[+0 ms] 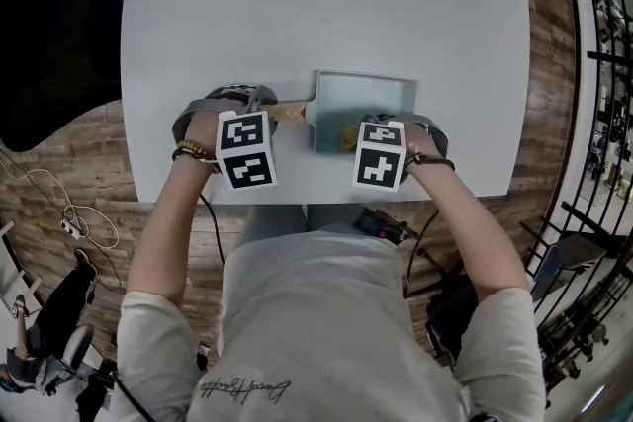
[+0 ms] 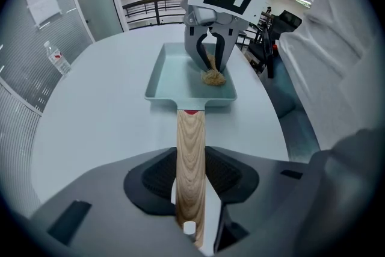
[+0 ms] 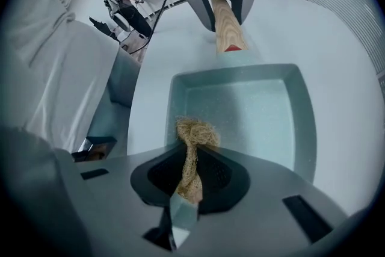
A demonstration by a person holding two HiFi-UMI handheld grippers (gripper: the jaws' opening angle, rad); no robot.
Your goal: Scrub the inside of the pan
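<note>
Currently, a black chair [image 1: 45,25] is standing off the worktop's [image 1: 326,5] far left corner. Cables [image 1: 59,212] are lying on the wooden floor [image 1: 546,114] to the person's left. A water bottle [image 2: 58,59] is showing beyond the worktop's edge by a mesh partition, well apart from the work. The low walls of the pan [image 1: 381,92] are forming the only barrier around the scrubbing zone.

The pan is sitting near the worktop's front edge, with its wooden handle [image 2: 190,141] pointing toward the person's left. Bare surface is extending past it on the far side and on both flanks.

The left hand-held gripper [image 2: 191,180] is pointing steeply down, and its jaws are clamping the handle near its free end, both pads pressing on the wood. The right hand-held gripper [image 3: 191,176] is reaching into the pan from the person's side. Its jaws are standing narrow, pinching a tan fibre scrubber [image 3: 194,134], whose bunched end is pressing on the pan's inside beside the near wall.
</note>
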